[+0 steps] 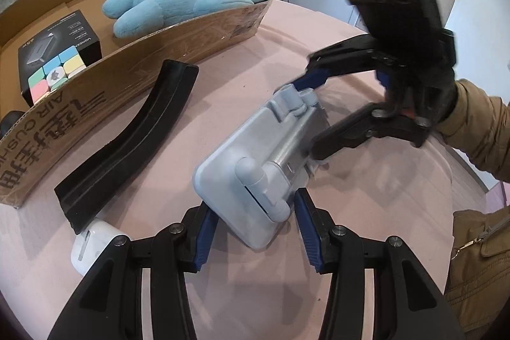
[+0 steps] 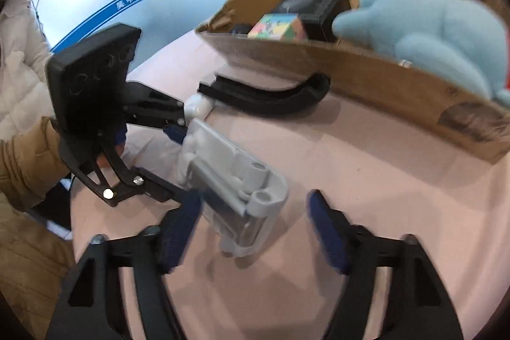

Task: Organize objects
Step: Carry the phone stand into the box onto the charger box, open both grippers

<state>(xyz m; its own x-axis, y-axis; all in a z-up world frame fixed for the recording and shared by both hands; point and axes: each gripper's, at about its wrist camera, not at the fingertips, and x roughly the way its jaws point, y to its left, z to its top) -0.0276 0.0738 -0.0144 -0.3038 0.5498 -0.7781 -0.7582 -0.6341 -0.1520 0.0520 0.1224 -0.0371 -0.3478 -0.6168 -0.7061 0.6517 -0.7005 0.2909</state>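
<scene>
The grey folding stand [image 1: 255,168] lies flat on the pink counter [image 1: 223,85], long axis running from the left gripper [image 1: 251,231] away to the right gripper [image 1: 314,113]. Both sets of jaws stand apart, each straddling one end; the left looks nearer to closing. The cardboard box [image 1: 134,62] waits far left.

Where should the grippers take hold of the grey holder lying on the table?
Probably at its two short ends, across the flat plate. The holder lies flat on the table with hinge knobs sticking up, so the top is awkward. The left gripper already straddles the near end, jaws open; the right gripper brackets the far end, also open.
</scene>
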